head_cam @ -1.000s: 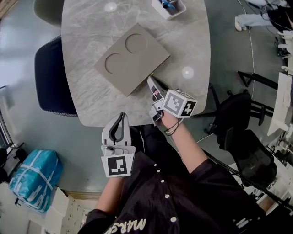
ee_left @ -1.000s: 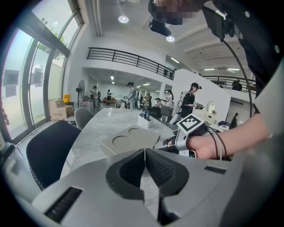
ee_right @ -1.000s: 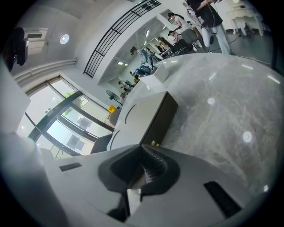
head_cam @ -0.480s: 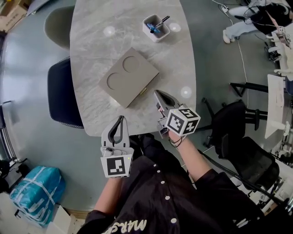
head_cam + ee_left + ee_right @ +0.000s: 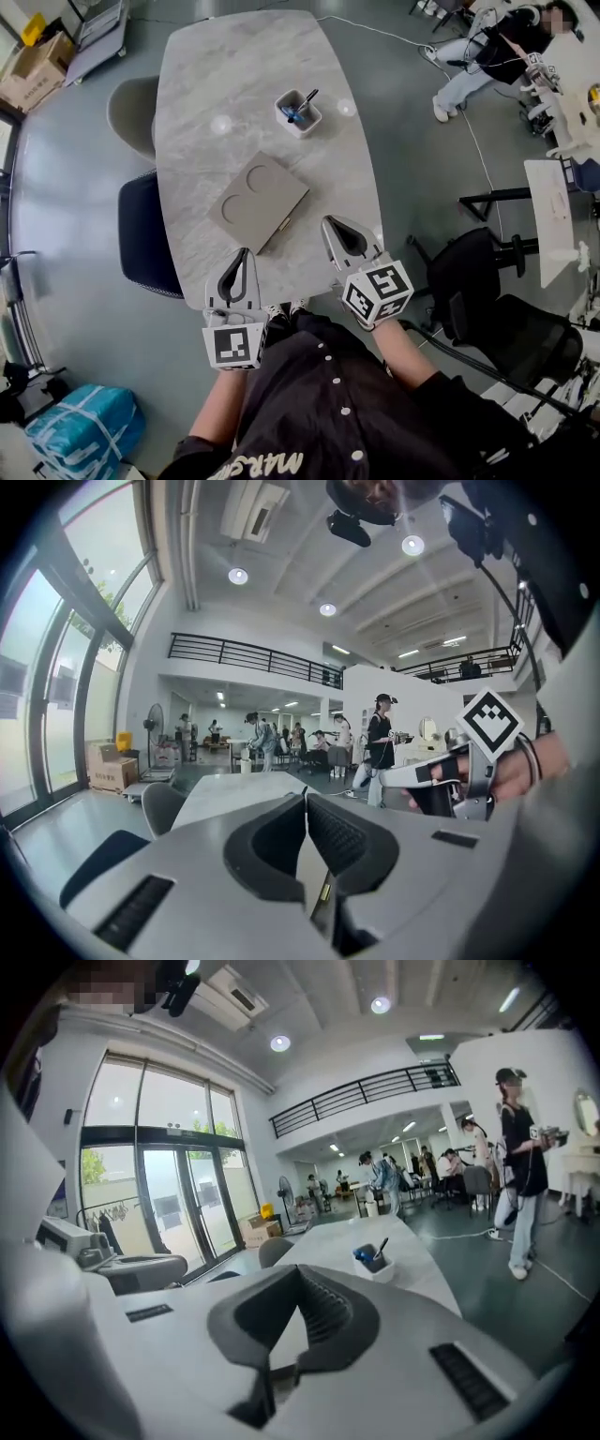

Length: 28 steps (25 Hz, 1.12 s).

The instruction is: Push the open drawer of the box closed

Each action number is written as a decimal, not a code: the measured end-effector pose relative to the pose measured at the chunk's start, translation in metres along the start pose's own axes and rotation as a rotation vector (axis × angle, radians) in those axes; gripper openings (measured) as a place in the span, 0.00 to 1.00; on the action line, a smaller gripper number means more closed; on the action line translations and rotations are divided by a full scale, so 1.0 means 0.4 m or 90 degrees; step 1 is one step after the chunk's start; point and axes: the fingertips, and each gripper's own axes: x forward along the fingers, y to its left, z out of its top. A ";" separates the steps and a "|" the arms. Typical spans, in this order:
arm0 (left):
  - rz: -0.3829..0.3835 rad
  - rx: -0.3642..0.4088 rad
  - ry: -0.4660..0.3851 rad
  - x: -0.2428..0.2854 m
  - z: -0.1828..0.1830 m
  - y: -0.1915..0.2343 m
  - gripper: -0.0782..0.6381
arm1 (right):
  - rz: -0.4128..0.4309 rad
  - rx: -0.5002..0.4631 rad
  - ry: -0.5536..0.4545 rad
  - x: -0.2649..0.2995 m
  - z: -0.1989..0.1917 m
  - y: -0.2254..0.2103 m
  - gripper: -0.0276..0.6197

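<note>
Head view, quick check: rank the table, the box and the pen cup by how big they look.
1. Table, by far the largest.
2. Box.
3. Pen cup, smallest.
The two smaller ones stand on it, so nearness barely skews this.

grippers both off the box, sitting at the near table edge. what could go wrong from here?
1. The gold pull on the box shows too small to confirm that the drawer sits flush; it may be slightly out.
2. If a push is needed, the left gripper and right gripper are both shut and empty, and nothing braces the box, so it could turn or slide across the table toward the pen cup.
</note>
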 end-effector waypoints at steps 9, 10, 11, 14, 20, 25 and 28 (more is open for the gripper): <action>0.003 0.029 -0.060 -0.025 0.124 -0.004 0.13 | -0.035 -0.051 -0.130 -0.110 0.158 0.006 0.04; 0.004 0.037 -0.066 -0.027 0.139 -0.003 0.13 | -0.037 -0.054 -0.139 -0.115 0.170 0.007 0.04; 0.005 0.041 -0.073 -0.027 0.154 -0.001 0.13 | -0.038 -0.057 -0.148 -0.118 0.181 0.008 0.04; 0.012 0.045 -0.094 -0.028 0.192 0.007 0.13 | -0.044 -0.073 -0.176 -0.129 0.215 0.013 0.04; 0.026 0.055 -0.134 -0.032 0.258 0.014 0.13 | -0.051 -0.098 -0.223 -0.143 0.273 0.011 0.04; 0.051 0.056 -0.151 -0.048 0.282 0.027 0.13 | -0.048 -0.109 -0.246 -0.144 0.298 0.007 0.04; 0.060 0.055 -0.154 -0.062 0.285 0.032 0.13 | -0.050 -0.111 -0.249 -0.141 0.299 0.007 0.04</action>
